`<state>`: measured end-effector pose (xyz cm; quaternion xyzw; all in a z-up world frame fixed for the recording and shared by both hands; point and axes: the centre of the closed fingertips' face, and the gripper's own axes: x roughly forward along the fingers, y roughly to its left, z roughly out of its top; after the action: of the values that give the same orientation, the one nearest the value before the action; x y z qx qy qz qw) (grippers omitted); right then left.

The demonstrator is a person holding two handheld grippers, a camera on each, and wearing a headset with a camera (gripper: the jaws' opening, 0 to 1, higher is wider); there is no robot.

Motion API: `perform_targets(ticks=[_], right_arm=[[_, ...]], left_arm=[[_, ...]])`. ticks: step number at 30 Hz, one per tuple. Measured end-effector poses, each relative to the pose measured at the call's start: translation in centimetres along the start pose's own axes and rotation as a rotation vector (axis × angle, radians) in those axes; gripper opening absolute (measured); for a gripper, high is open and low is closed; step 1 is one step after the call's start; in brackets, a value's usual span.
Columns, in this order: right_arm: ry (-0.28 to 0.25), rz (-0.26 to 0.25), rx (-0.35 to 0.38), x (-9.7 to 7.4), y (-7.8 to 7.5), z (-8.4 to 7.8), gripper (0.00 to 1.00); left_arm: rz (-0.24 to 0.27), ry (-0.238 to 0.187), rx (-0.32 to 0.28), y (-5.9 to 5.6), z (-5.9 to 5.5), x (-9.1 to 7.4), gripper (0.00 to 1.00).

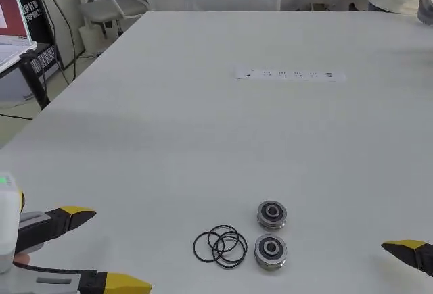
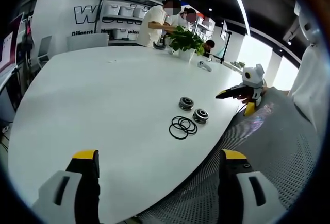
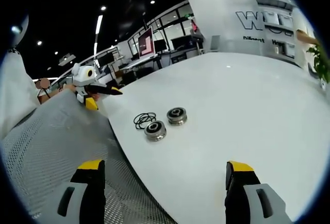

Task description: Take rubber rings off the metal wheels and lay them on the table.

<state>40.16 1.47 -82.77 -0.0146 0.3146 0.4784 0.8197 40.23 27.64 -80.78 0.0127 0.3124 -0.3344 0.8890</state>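
Two metal wheels, the far one (image 1: 272, 214) and the near one (image 1: 270, 251), lie flat close to the table's near edge. Several thin black rubber rings (image 1: 220, 245) lie overlapping on the table just left of them. My left gripper (image 1: 108, 250) is open at the bottom left, well left of the rings, holding nothing. A yellow jaw tip of my right gripper (image 1: 408, 248) pokes in at the bottom right, apart from the wheels. In the left gripper view the rings (image 2: 183, 126) and wheels (image 2: 193, 109) lie ahead of the open left gripper (image 2: 160, 158). The right gripper (image 3: 165, 167) is open too, with the wheels (image 3: 166, 122) ahead.
A flush socket strip (image 1: 289, 75) sits in the white table (image 1: 203, 125) further back. Office chairs (image 1: 111, 0) stand beyond the far edge and a laptop (image 1: 10, 17) rests on a side desk at left. A potted plant (image 2: 184, 41) and people are at the far end.
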Motion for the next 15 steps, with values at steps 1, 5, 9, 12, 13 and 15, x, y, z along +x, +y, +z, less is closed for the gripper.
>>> perform_targets(ticks=[1,5,9,12,13,15], right_arm=[[0.001,0.000,0.000,0.01,0.01,-0.01,0.97],[0.004,0.000,-0.002,0.02,0.03,-0.06,0.97],[0.008,-0.002,-0.003,-0.01,-0.03,-0.15,0.97],[0.008,-0.004,0.000,-0.03,-0.10,-0.20,0.97],[0.008,-0.005,0.001,-0.03,-0.09,-0.19,0.97],[0.004,-0.008,0.001,-0.05,-0.11,-0.15,0.97]], left_arm=[[0.001,-0.002,0.000,0.01,0.02,-0.01,0.95],[0.002,-0.007,-0.001,0.01,0.08,-0.04,0.95],[0.000,-0.006,0.000,-0.01,0.04,-0.04,0.95],[-0.006,-0.001,0.001,-0.11,-0.05,0.01,0.95],[-0.007,-0.002,0.001,-0.13,-0.06,0.01,0.95],[-0.007,-0.003,0.000,-0.15,-0.07,0.00,0.95]])
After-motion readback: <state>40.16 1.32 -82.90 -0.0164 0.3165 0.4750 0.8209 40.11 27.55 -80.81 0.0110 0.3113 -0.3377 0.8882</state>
